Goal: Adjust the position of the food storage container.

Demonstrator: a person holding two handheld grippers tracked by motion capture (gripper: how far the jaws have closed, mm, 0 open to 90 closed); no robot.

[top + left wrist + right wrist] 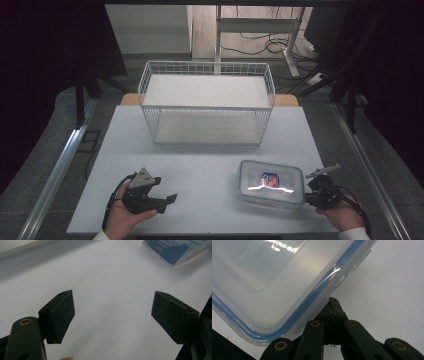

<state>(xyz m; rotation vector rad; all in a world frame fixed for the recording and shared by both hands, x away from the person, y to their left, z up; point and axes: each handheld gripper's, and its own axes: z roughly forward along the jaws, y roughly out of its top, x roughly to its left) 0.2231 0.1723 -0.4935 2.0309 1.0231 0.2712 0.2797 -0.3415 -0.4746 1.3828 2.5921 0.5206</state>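
Observation:
A clear plastic lidded box [270, 184] with a blue seal and a red-and-blue label lies flat on the white table, front right. My right gripper [309, 196] is at the box's right end. In the right gripper view its jaws [332, 301] are pressed together, and their tips lie against the rim of the box [274, 277] beside a lid latch; I see nothing between them. My left gripper [167, 189] rests at the front left, held in a hand, pointing right. It is open [112, 315] over bare table, with the box [175, 250] farther off.
A white wire two-level rack [207, 107] stands at the back middle of the table [200, 160]. Bare table surface lies between the rack and the grippers. Past the table are a dark floor, metal rails on both sides, cables and desk legs.

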